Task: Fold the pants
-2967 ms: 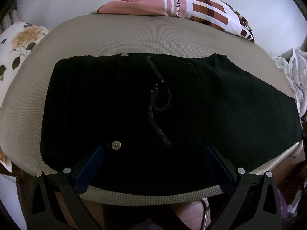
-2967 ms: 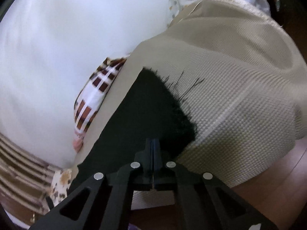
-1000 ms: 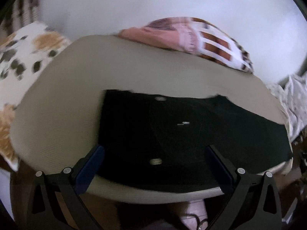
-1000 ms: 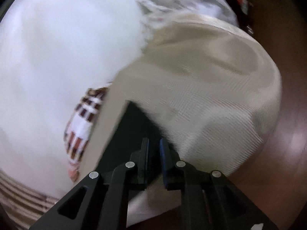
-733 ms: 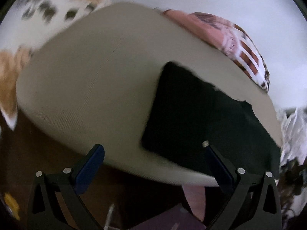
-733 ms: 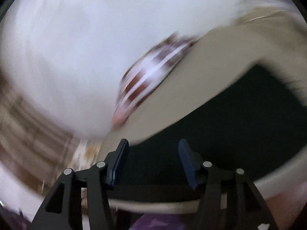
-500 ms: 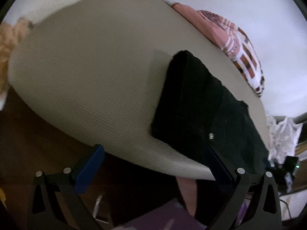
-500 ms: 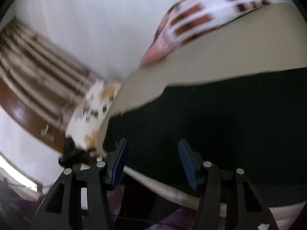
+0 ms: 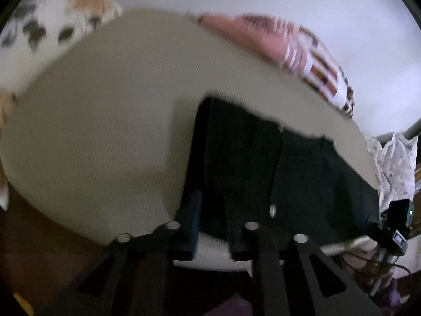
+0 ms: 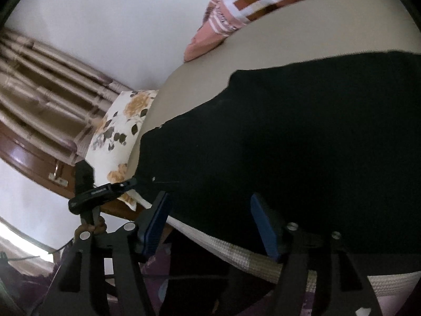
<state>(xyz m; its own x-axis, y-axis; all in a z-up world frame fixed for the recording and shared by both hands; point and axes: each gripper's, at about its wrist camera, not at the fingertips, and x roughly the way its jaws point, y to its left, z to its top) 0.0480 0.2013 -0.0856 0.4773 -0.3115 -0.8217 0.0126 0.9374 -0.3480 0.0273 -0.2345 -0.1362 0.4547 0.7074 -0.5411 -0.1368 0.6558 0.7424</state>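
Black pants [image 9: 263,171] flat on a beige woven bed cover [image 9: 105,131], toward its near edge and right-hand part, with a straight folded edge on the left and a metal stud [image 9: 273,210] near the front. Left gripper [image 9: 211,197] brought together just now and clamped on the near left corner of the pants, dark cloth pinched between the blue pads. Seen from the right wrist: that same gripper biting the corner, fingers of a hand [image 10: 90,227] wrapped round its handle. Right gripper [image 10: 210,196] apart, having just been opening, poised over the near edge of the pants, with cloth visible beyond the gap but no pad pressing on it. Behind the cover, a flowered pillow [image 9: 52,31] at the left and a pink checked cushion [image 9: 302,52] at the back against a white wall [image 9: 289,0]. Striped tan curtain [image 10: 39,84] and brown wooden trim [image 10: 26,158] off to the side; dark brown floor [image 9: 39,250] below the bed edge. Three seconds ago: pants laid out long across the cover with a sequin swirl showing, right gripper shut on the frayed far end, left gripper wide apart over the waistband. Now shorter, doubled over, swirl hidden.
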